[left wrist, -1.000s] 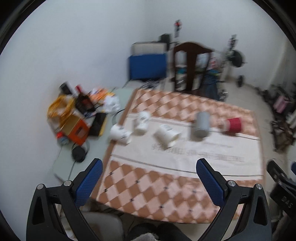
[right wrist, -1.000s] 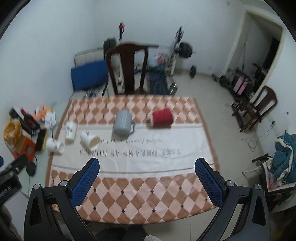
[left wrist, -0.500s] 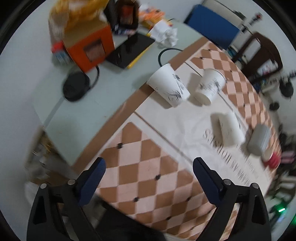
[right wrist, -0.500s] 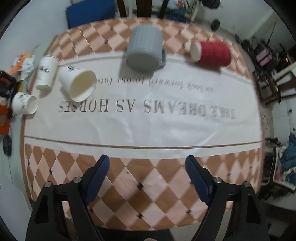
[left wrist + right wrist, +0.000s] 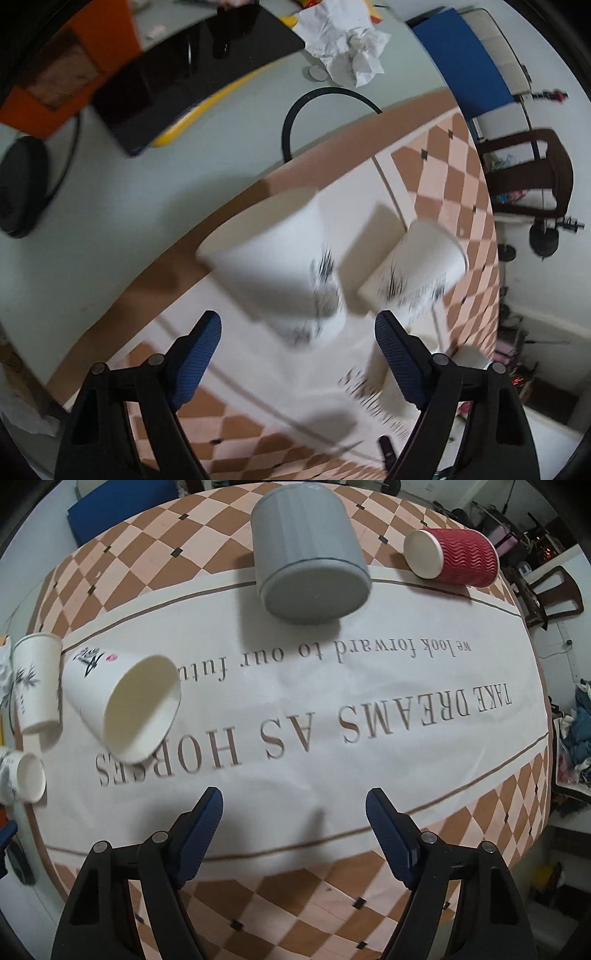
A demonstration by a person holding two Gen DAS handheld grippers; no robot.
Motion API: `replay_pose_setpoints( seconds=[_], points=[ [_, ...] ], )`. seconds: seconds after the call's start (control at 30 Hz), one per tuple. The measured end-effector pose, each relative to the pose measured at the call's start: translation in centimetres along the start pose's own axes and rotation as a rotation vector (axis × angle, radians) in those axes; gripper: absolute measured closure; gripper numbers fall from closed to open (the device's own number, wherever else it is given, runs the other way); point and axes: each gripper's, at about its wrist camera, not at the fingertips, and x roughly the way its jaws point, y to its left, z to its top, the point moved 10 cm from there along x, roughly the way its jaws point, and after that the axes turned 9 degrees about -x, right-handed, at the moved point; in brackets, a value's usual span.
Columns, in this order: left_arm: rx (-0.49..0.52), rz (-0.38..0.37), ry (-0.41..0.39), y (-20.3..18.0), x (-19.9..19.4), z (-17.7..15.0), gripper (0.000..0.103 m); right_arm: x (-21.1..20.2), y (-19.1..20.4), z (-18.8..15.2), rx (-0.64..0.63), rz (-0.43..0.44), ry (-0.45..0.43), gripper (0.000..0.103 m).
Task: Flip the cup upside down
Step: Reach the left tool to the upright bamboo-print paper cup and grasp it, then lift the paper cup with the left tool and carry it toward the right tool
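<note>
Through the right wrist camera I read the tablecloth [image 5: 369, 760] upside down: "TAKE DREAMS AS HORSES" in large brown capitals and "we look forward to our futu…" above it, the end hidden by a cup. My right tongs [image 5: 294, 825] sit at the bottom centre, spread wide over bare cloth and holding nothing. A grey cup [image 5: 308, 552] lies on its side at the top centre, a red ribbed cup [image 5: 456, 557] at the upper right, and a white paper cup [image 5: 125, 705] with black brush marks at the left, mouth toward me.

In the left wrist view my left tongs [image 5: 298, 349] are also spread and empty. A blurred white cup with ink markings [image 5: 280, 266] lies on its side in mid-frame, just above the gap between the tips. Its printing is too smeared to read.
</note>
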Motion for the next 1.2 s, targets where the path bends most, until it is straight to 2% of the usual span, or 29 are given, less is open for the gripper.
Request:
replay_pose_setpoints(
  seconds=[0.07, 0.1, 0.17, 0.2, 0.37, 0.5, 0.67, 0.8, 0.83, 1.03, 1.2],
  points=[
    [-0.007, 0.003, -0.002, -0.3, 0.9, 1.0, 0.022, 0.3, 0.3, 0.4, 0.013, -0.007, 0.006, 0.022],
    [-0.004, 0.009, -0.009, -0.4, 1.3, 1.5, 0.031, 0.5, 0.4, 0.5, 0.015, -0.009, 0.012, 0.022],
    [0.022, 0.023, -0.005, -0.5, 1.9, 1.9, 0.041, 0.8, 0.5, 0.6, 0.020, -0.012, 0.024, 0.024],
    [0.048, 0.025, -0.010, -0.6, 1.9, 1.9, 0.042, 0.9, 0.5, 0.6, 0.020, -0.013, 0.028, 0.024],
    [0.279, 0.140, -0.078, -1.2, 1.2, 1.1, 0.044, 1.0, -0.1, 0.6, 0.021, -0.013, 0.040, 0.024],
    [0.527, 0.265, -0.153, -1.1, -0.1, -1.5, 0.044, 0.9, -1.6, -0.2, 0.004, -0.007, 0.048, 0.024],
    [0.777, 0.346, -0.184, -0.9, -1.0, -8.6, 0.044, 0.1, -4.6, -2.1, -0.044, -0.015, 0.036, 0.024],
    [0.876, 0.356, -0.147, -0.4, -0.2, -16.1, 0.044, 0.1, -7.6, -4.3, -0.058, -0.006, 0.029, 0.024],
    [0.904, 0.357, -0.135, -0.4, 0.3, -18.9, 0.044, 0.2, -8.5, -5.0, -0.059, -0.003, 0.029, 0.024],
    [0.950, 0.324, -0.050, -2.6, 3.7, -29.1, 0.044, 1.3, -16.8, -8.8, -0.036, 0.005, 0.032, 0.024],
    [0.990, 0.321, 0.011, -5.3, 7.1, -35.2, 0.044, 2.6, -23.1, -10.5, -0.011, -0.002, 0.045, 0.024]
  ],
)
